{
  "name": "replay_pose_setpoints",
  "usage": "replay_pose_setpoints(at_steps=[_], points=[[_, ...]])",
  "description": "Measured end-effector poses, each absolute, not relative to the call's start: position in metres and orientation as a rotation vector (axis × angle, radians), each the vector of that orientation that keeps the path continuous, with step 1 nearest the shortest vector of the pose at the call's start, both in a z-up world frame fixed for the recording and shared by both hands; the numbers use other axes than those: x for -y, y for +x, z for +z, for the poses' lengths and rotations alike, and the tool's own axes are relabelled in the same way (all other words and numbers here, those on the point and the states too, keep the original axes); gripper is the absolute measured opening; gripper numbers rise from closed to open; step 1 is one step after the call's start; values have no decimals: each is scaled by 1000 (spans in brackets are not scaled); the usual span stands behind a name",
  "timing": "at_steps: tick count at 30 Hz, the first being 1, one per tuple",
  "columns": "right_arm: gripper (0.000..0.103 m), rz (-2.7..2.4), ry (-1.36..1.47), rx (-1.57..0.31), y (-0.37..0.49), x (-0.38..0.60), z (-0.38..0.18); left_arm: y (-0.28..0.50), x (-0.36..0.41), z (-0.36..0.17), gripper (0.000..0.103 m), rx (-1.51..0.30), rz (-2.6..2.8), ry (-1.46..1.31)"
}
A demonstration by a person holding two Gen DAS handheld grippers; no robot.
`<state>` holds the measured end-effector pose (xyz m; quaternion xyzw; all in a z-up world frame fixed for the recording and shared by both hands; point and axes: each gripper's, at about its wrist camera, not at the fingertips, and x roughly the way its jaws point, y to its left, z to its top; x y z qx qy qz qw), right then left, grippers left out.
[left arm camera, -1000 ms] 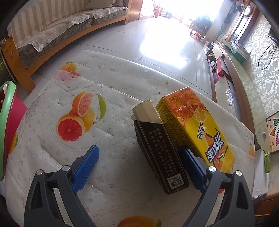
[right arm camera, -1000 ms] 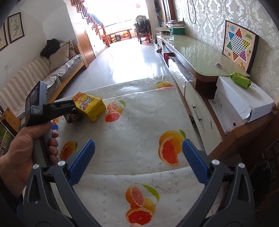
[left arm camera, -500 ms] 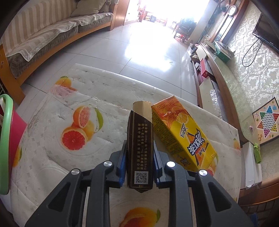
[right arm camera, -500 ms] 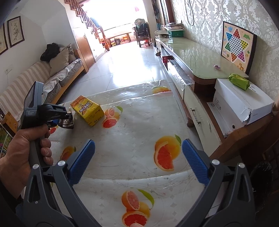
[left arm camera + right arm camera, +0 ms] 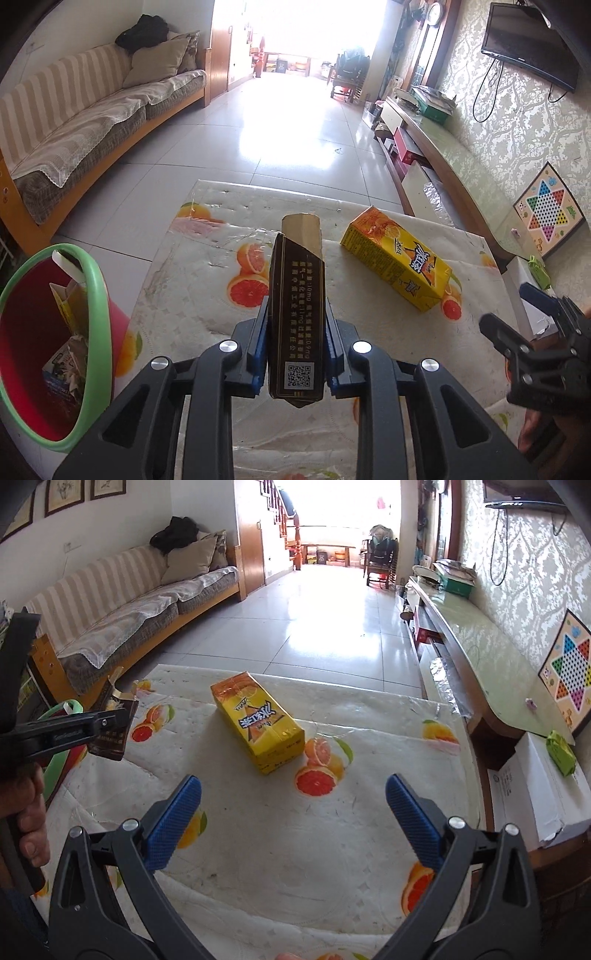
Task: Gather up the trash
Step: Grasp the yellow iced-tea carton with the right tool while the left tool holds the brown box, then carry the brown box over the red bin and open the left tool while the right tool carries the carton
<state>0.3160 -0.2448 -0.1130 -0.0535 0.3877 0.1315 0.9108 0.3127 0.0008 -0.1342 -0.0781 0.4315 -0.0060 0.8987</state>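
My left gripper (image 5: 295, 345) is shut on a dark brown cigarette pack (image 5: 297, 302) with an open gold flap and holds it above the table; the pack also shows in the right wrist view (image 5: 114, 725). A yellow juice carton (image 5: 400, 262) lies on its side on the fruit-print tablecloth (image 5: 207, 310); it also shows in the right wrist view (image 5: 258, 722). My right gripper (image 5: 293, 821) is open and empty, a little short of the carton. A red bin with a green rim (image 5: 48, 347) stands left of the table and holds trash.
A striped sofa (image 5: 85, 114) runs along the left. A long low cabinet (image 5: 480, 657) with a checkers board (image 5: 569, 672) lines the right wall. A white box (image 5: 535, 794) with a green packet (image 5: 561, 751) sits right of the table. Tiled floor lies beyond.
My left gripper closed on the cigarette pack and lifted it off the table, moving back and left toward the bin. My right gripper moved in toward the juice carton, still open.
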Motion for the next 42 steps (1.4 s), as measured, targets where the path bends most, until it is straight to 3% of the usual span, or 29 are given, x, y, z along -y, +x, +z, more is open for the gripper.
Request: replay_pose_setpoints(at_steps=[21, 23, 25, 28, 32, 42], points=[[98, 433, -319, -959, 432, 170, -164, 269, -60, -150, 22, -886, -17, -215], [94, 440, -310, -984, 436, 171, -168, 268, -63, -150, 22, -884, -14, -220], [81, 446, -320, -1013, 438, 168, -175, 266, -68, -150, 22, -881, -12, -223], [71, 432, -363, -1024, 436, 162, -181, 263, -73, -147, 22, -874, -10, -218], [63, 417, -346, -1019, 431, 163, -178, 257, -77, -143, 22, -864, -4, -217], [60, 377, -278, -947, 369, 145, -139, 236, -105, -123, 22, -832, 15, -206]])
